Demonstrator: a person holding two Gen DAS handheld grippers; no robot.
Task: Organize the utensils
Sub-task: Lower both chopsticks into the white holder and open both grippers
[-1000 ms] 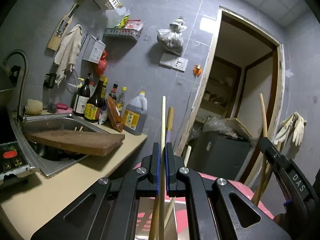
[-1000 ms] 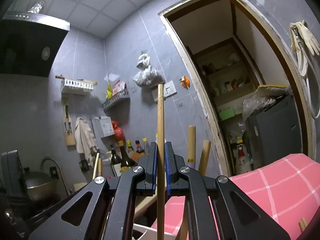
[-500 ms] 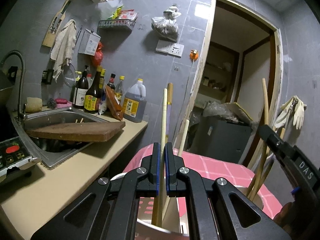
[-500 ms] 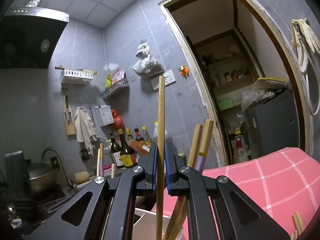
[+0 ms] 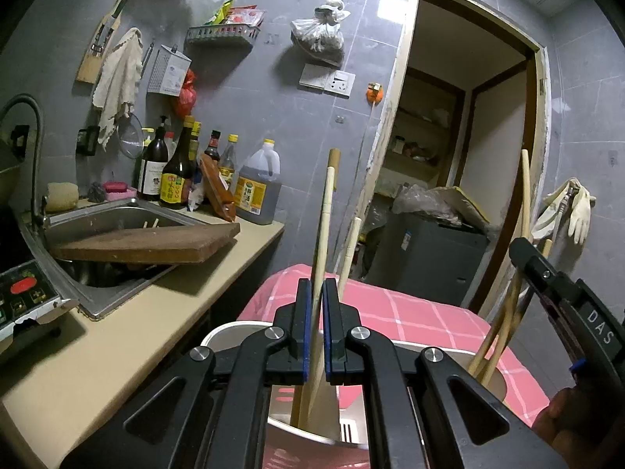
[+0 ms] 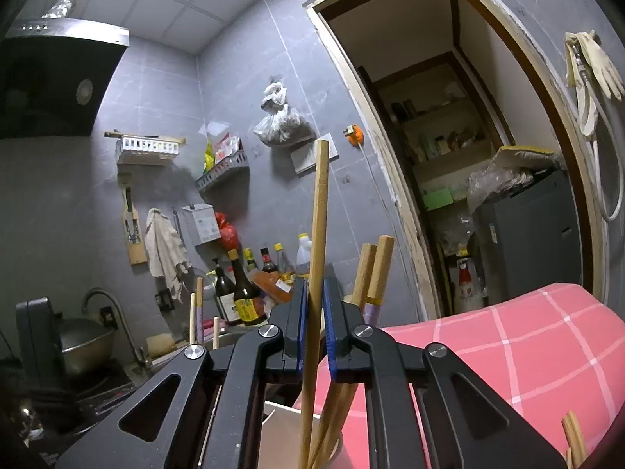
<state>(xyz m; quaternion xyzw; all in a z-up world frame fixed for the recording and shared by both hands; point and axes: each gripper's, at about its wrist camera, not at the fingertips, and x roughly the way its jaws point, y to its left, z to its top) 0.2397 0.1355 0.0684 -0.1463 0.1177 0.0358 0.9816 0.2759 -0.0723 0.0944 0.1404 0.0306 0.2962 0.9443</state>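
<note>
My left gripper (image 5: 317, 285) is shut on a pale chopstick (image 5: 326, 211) that stands upright, its lower end inside the white utensil holder (image 5: 234, 330). Two more chopsticks (image 5: 349, 246) lean in the same compartment. My right gripper (image 6: 315, 285) is shut on a tan chopstick (image 6: 319, 203), whose lower end dips into the holder (image 6: 281, 422) beside thicker chopsticks (image 6: 375, 269). In the left wrist view the right gripper's black finger (image 5: 543, 269) shows at the right, with its chopstick (image 5: 525, 195) rising above it. The holder sits on a pink checked cloth (image 5: 422, 312).
A beige counter (image 5: 117, 344) runs along the left, with a steel sink (image 5: 97, 215) bridged by a wooden board (image 5: 148, 244). Sauce bottles (image 5: 175, 179) line the wall. A cooker panel (image 5: 23, 293) is at the far left. A doorway and grey cabinet (image 5: 437, 254) lie behind.
The left view has tipped downward, bringing the holder's rim and more of the pink cloth into sight. In the right view the holder and the neighbouring chopsticks have risen into the frame.
</note>
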